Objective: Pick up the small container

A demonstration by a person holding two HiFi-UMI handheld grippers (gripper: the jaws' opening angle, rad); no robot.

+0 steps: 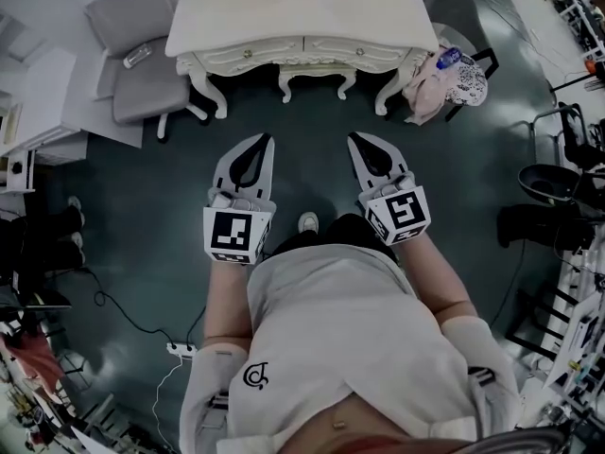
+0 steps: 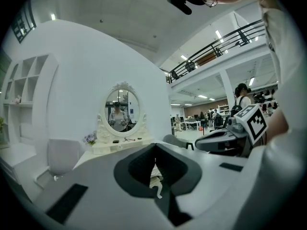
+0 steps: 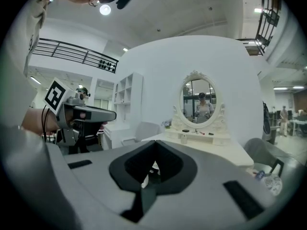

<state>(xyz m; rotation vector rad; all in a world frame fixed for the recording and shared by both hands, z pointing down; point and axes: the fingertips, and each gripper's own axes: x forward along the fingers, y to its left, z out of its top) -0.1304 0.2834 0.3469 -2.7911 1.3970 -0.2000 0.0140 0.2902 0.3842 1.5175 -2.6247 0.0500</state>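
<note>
The person is standing facing a white dressing table [image 1: 302,17], which is lying at twelve o'clock in the head view, well apart from both tools. The left gripper [image 1: 265,140] is pointing toward it at about eleven o'clock and the right gripper [image 1: 353,138] at about one o'clock. Each is showing its jaws pressed together with nothing between them.

In the right gripper view a small pale container [image 3: 184,138] is standing on the tabletop just below the oval mirror [image 3: 198,101], at twelve o'clock from the jaws — too small to tell its material or lid. I am judging it as light and rigid, probably smooth-sided and easy to tip. So the jaws will be needing to open first, then close across its middle — squarely on opposite sides, with gentle pressure. A grey chair [image 1: 142,74] is sitting at ten o'clock.
</note>
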